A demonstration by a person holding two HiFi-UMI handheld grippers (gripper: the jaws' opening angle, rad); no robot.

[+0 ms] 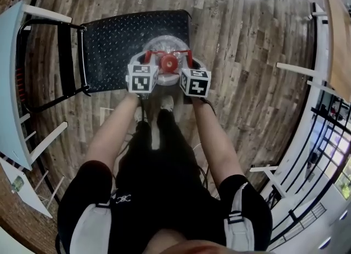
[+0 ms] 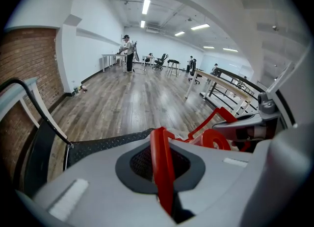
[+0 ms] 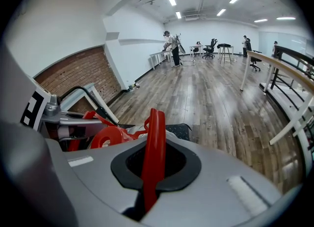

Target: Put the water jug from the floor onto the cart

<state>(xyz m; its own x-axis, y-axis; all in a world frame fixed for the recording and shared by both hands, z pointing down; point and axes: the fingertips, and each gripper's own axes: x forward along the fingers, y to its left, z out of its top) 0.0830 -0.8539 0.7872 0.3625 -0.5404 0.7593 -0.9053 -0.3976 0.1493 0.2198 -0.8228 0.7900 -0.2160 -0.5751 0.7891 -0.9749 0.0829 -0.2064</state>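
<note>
While the water jug (image 1: 163,46) is seen at upper centre of the head view, over the near edge of the cart deck (image 1: 112,36), its base is hidden, so contact with the deck cannot be confirmed. The red handle (image 1: 155,55) is held from both sides. The left gripper (image 1: 148,63) is clenched on it, and the right gripper (image 1: 188,63) likewise. In each gripper view a red band of the handle is pinched between the jaws. The red cap (image 1: 169,64) is noted between the two grippers. Judged: the jug is off the wooden floor (image 1: 247,55) and placed over the deck; set-down and release remain. The cart push bar (image 1: 66,55), at frame left, is well apart from the jug.
</note>
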